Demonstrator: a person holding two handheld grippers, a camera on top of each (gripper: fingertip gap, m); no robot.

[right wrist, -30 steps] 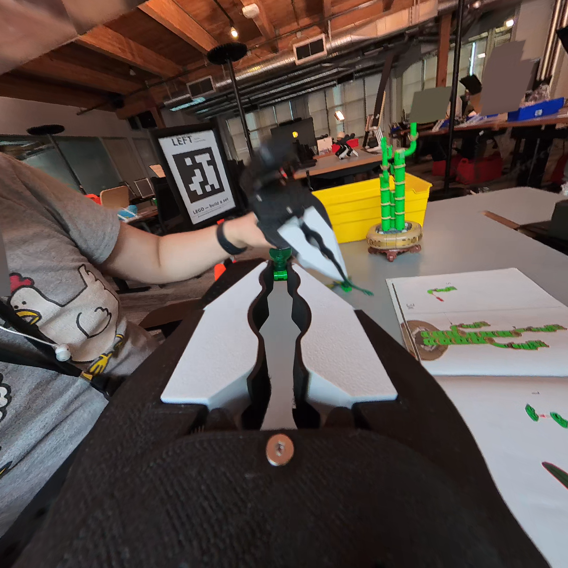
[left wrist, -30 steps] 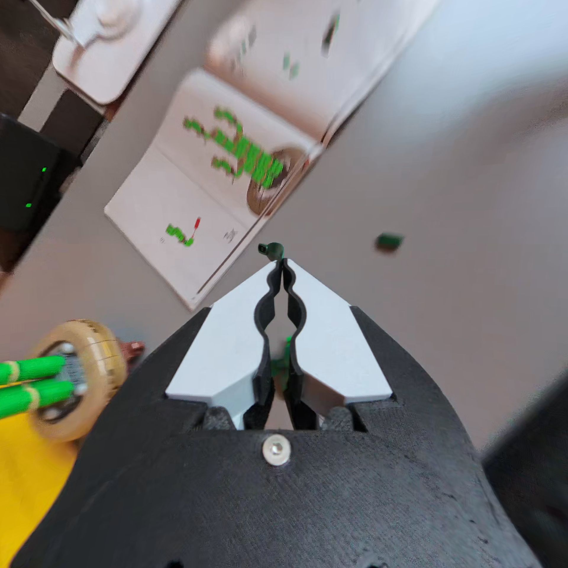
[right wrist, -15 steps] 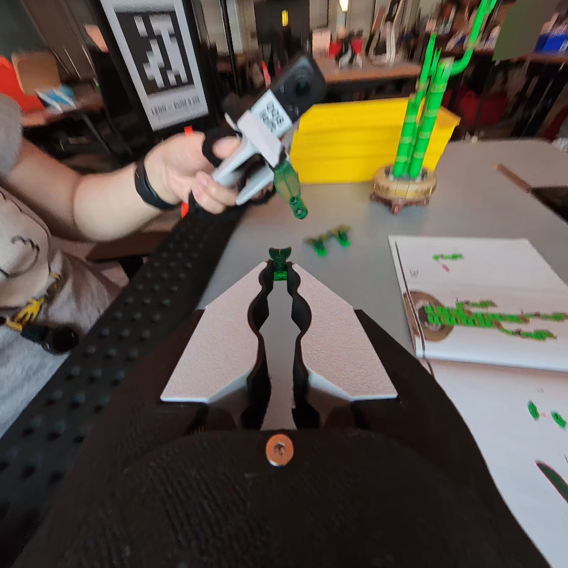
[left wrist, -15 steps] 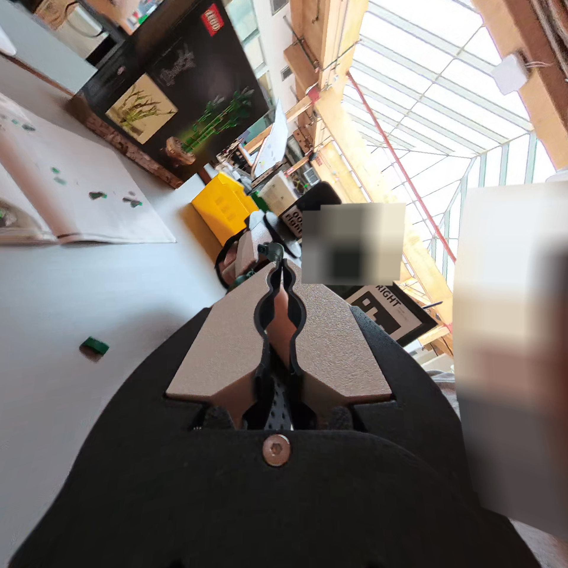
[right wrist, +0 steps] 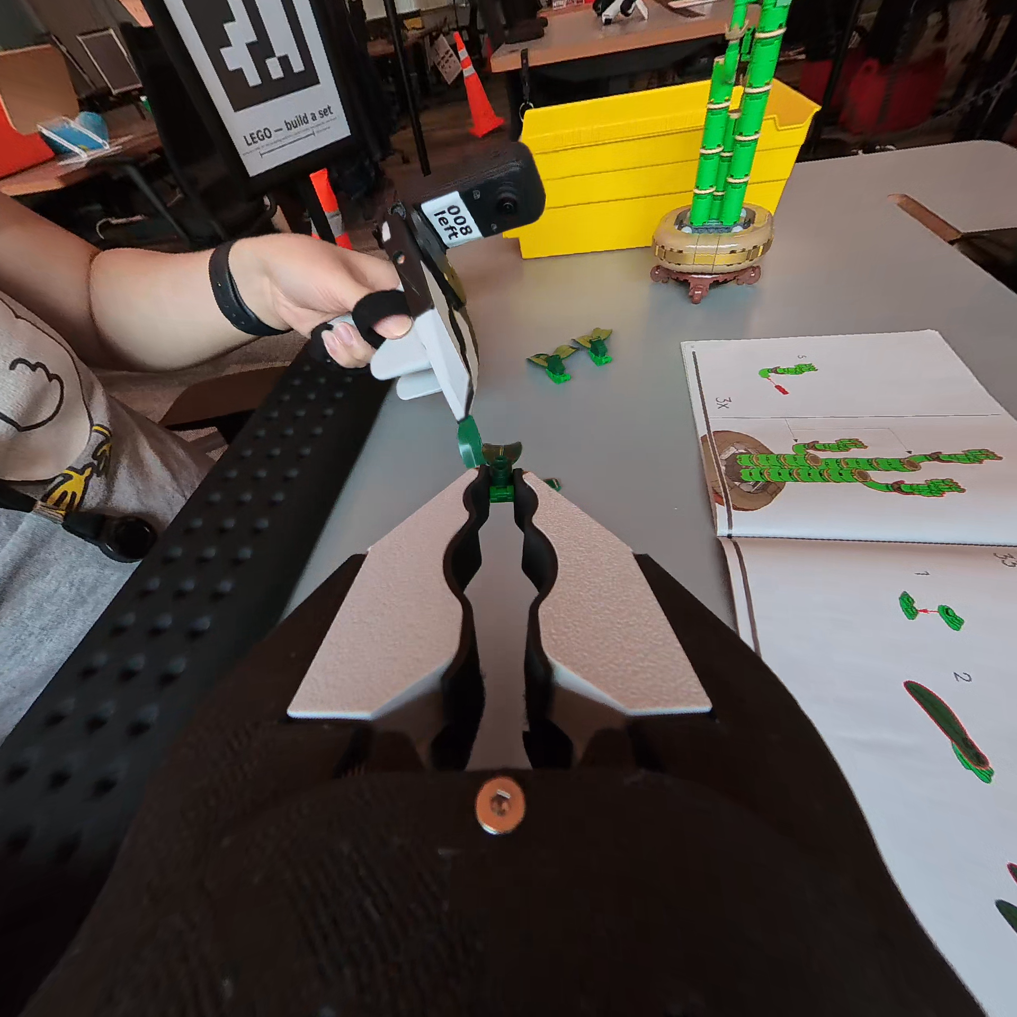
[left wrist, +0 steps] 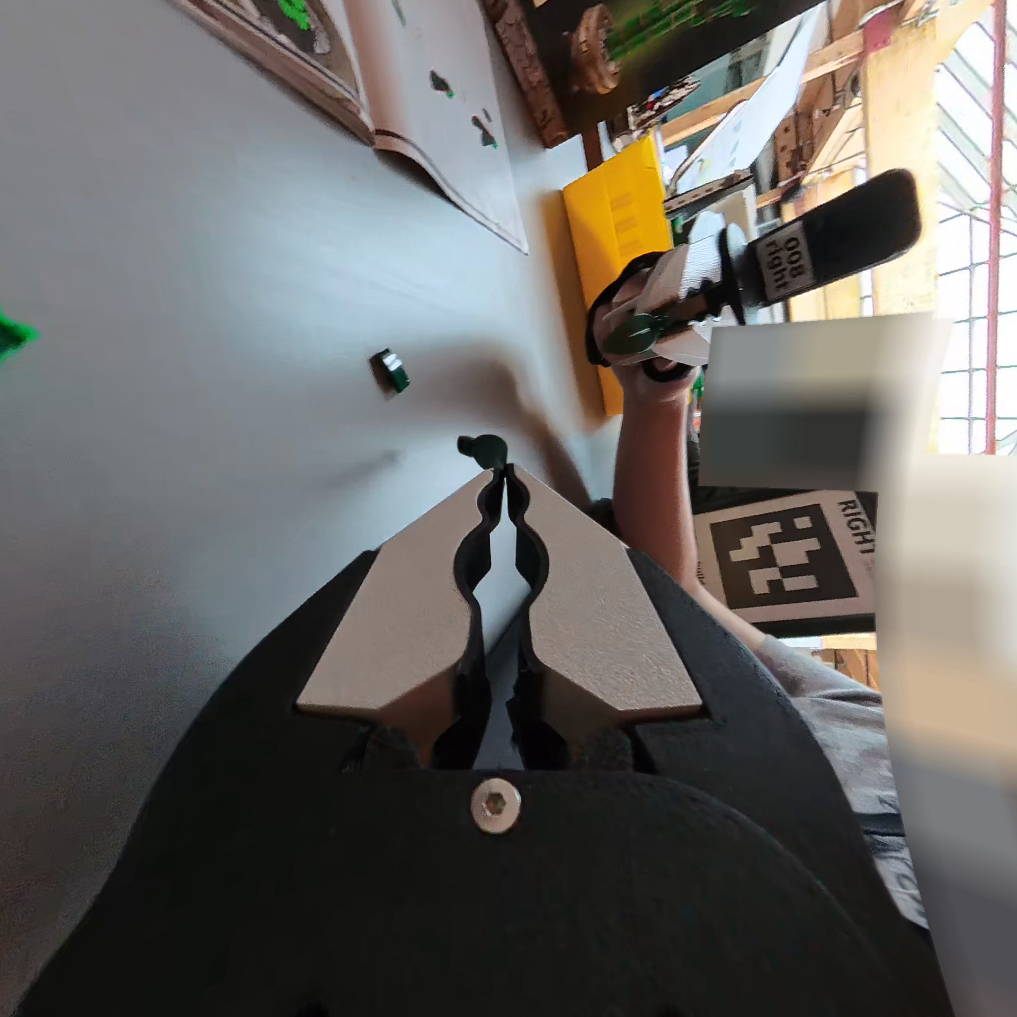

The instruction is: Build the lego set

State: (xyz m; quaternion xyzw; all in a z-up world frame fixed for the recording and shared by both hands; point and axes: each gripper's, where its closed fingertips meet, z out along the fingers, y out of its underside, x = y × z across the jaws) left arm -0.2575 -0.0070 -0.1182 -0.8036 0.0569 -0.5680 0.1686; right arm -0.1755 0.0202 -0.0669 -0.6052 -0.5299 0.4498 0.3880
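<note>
A: Here, nearest the lens, the right gripper (right wrist: 499, 484) is clamped on a small green stem assembly (right wrist: 501, 468) with an olive sprout on top, held above the grey table (right wrist: 605, 440). Which step is this?

B: Attaching a leaf, by my reading. Just past the tips, at eleven o'clock, the left gripper (right wrist: 466, 410) pinches a dark green leaf piece (right wrist: 469, 437) that sits right beside the assembly, touching or nearly so. In its own view the left gripper's (left wrist: 499, 468) tips are closed on that leaf piece (left wrist: 484, 448).

A: And the next move?

B: Likely lining the leaf's clip up with the stem and pressing it home while the right side holds steady. The parts are tiny; a slight tilt could make it slip.

A: What lies beyond?

B: At three o'clock, the open instruction booklet (right wrist: 858, 440). At one o'clock, two finished leaf sprigs (right wrist: 572, 355), then the bamboo model (right wrist: 715, 220) in its pot before a yellow bin (right wrist: 633, 165). A loose dark green brick (left wrist: 391, 371) lies apart. Nothing blocks the join.
</note>
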